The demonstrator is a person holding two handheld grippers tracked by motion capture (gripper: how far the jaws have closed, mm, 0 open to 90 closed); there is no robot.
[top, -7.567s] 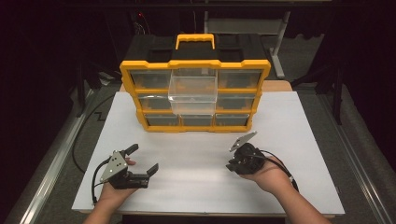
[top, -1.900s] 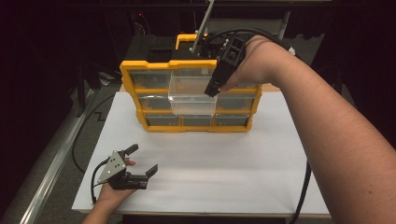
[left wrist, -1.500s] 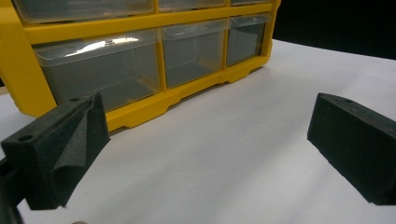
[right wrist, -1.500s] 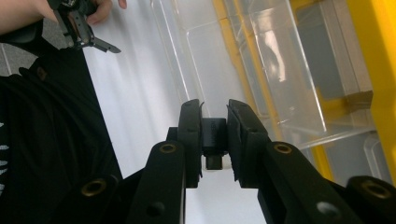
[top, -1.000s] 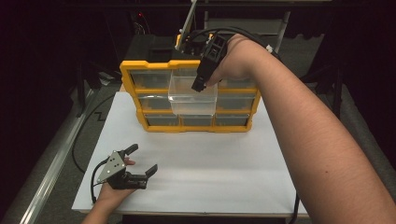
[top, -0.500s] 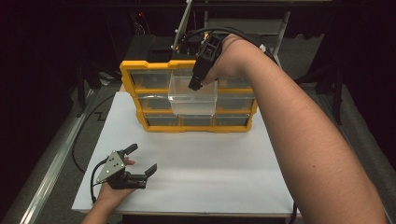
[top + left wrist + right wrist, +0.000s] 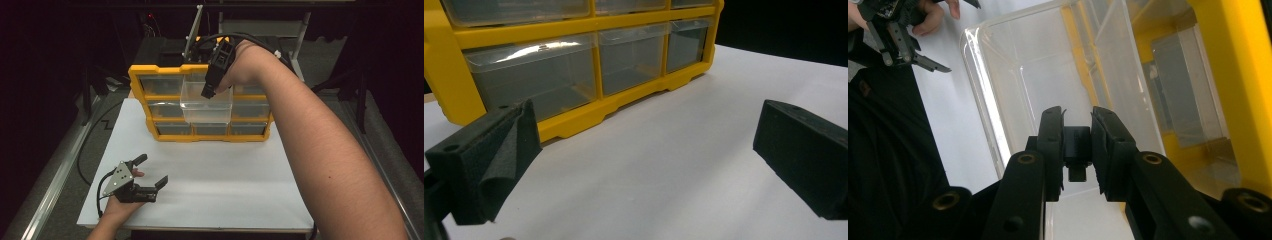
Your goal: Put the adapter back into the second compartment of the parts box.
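Note:
A yellow drawer cabinet (image 7: 139, 95) stands at the back of the white table. Its clear middle drawer (image 7: 207, 107) in the top row is pulled out. My right gripper (image 7: 209, 91) hangs over that drawer, pointing down into it. In the right gripper view the right gripper (image 7: 1078, 119) is shut on a small black part (image 7: 1078, 147), with the clear drawer (image 7: 1013, 75) beneath. My left gripper (image 7: 153, 169) rests near the table's front left, open with nothing in it. In the left gripper view the left gripper (image 7: 644, 150) faces the cabinet's (image 7: 574, 122) bottom row of drawers.
The white tabletop (image 7: 225, 170) stretches between the cabinet and the front edge. A metal rail (image 7: 55, 180) runs along the table's left side. The right forearm (image 7: 320, 150) crosses above the table's right half. Dark stands and cables sit behind the cabinet.
The right gripper rose from the table's front to the cabinet's top, then drifted left and settled over the pulled-out drawer. The left gripper has stayed put.

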